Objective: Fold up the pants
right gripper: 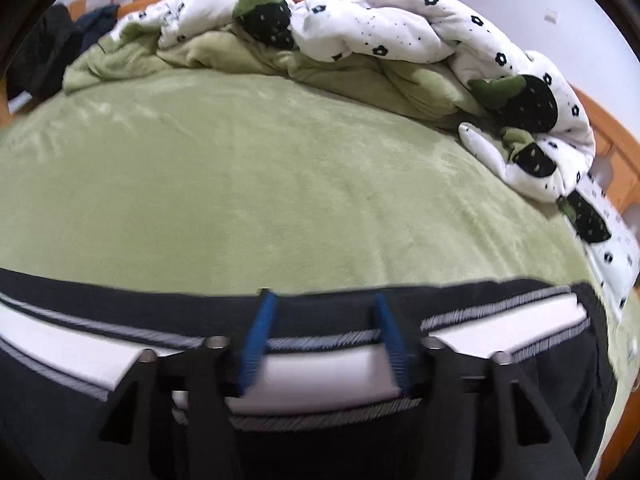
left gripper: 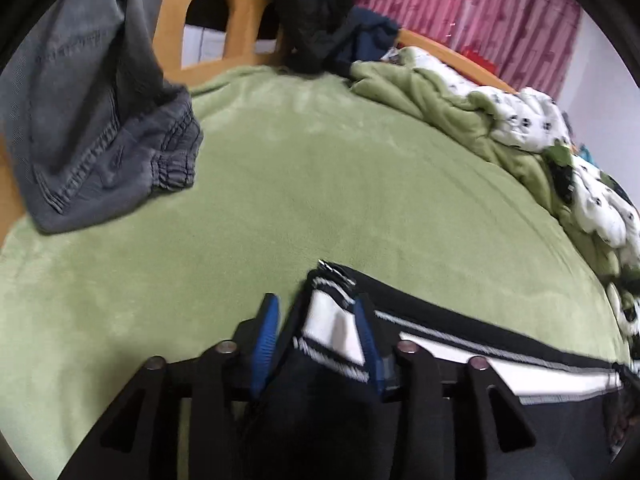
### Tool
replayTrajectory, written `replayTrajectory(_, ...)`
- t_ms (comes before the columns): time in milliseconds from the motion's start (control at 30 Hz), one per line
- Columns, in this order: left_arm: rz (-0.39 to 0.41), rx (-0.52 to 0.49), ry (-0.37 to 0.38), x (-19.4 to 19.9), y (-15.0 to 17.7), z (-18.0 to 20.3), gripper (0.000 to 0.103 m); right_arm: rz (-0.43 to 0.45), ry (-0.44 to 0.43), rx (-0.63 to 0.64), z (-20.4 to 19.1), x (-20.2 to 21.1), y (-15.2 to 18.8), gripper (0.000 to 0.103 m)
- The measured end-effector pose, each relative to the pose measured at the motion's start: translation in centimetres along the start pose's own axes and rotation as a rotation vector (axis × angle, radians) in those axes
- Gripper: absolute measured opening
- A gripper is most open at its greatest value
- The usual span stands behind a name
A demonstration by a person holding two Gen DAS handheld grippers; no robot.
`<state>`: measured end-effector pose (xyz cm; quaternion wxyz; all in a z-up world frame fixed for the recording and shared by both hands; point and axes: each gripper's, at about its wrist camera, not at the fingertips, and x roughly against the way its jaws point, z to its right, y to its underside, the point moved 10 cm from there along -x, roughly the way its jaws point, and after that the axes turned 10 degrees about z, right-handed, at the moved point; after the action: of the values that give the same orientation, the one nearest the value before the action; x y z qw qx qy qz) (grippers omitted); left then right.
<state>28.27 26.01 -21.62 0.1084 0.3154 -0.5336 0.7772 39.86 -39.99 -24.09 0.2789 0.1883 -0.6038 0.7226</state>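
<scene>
The left gripper (left gripper: 316, 320) stands wide, with the end of the black pants (left gripper: 460, 328) between its fingers. The right gripper (right gripper: 324, 328) is also wide, over the white stripe. The pants lie along the near edge of the green bed (right gripper: 240, 184); gray pants (left gripper: 100, 120) lie far left.

Both the left gripper (left gripper: 316, 344) and right gripper (right gripper: 324, 344) have black angular frames, silver round screws, and blue ribbed fingers (left gripper: 266, 340).

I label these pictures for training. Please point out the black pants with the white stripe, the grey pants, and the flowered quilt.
black pants (right gripper: 328, 364), right wrist view, white side stripe
grey pants (left gripper: 100, 140), left wrist view, leg fabric
flowered quilt (right gripper: 400, 20), right wrist view, white top
</scene>
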Motion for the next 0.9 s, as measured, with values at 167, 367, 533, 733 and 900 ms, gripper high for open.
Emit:
replayTrajectory(167,0.013,-0.051,0.094,5.9,1.6,1.1,0.052,0.085,-0.035,0.02,-3.3,5.8,-1.4,0.063)
replayTrajectory(367,-0.061,0.103,0.294,12.3,8.2,1.4,0.052,0.088,-0.175,-0.098,-8.6,13.5,1.3,0.063)
replayTrajectory(533,-0.165,0.175,0.345,13.5,14.5,1.5,0.051,0.033,-0.239,-0.104,-12.6,17.3,4.4,0.063)
replayTrajectory(733,-0.136,0.473,0.363,10.3,14.1,-0.6,0.047,-0.125,-0.234,-0.123,-14.2,17.1,8.8,0.063)
replayTrajectory(900,-0.078,0.523,0.24,8.0,11.4,-4.5,0.03,-0.214,-0.228,-0.15,-14.0,16.5,11.5,0.063)
